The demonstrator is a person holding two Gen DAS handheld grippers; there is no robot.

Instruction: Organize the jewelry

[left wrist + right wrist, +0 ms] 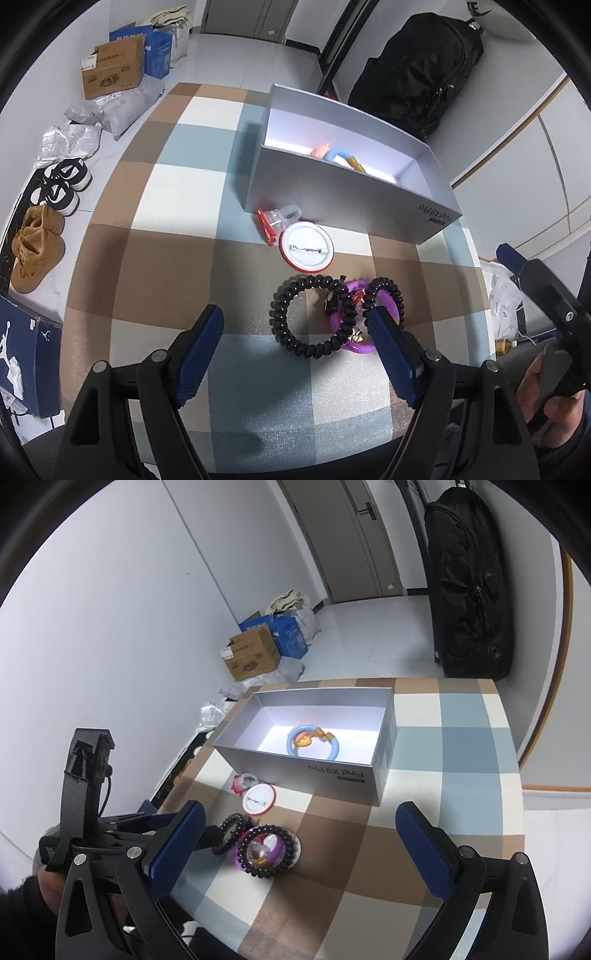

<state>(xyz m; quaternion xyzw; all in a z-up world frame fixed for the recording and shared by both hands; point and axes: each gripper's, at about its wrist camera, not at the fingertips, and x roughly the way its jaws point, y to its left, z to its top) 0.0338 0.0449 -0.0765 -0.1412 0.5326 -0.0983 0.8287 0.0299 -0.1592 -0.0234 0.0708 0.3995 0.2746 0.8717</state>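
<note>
Jewelry Position and Tongs State

Jewelry lies in two places on the checked surface [177, 192]. A blue ring with orange and pink charms [313, 741] rests on the floor of the open grey box [332, 199]. Outside the box, just in front of its near wall, lie a white round badge with a red rim [306, 251] and a small clear piece with red trim [275, 221]. Nearer the cameras, two black coiled bands [312, 317] overlap a purple ring [354, 343] in one cluster.

Left tongs [295, 332] stand apart, with nothing between the pads; one finger [391, 350] covers the edge of the purple ring in the left wrist view. Right tongs [301, 845] also stand wide apart and hold nothing; the cluster shows between the fingers.
</note>
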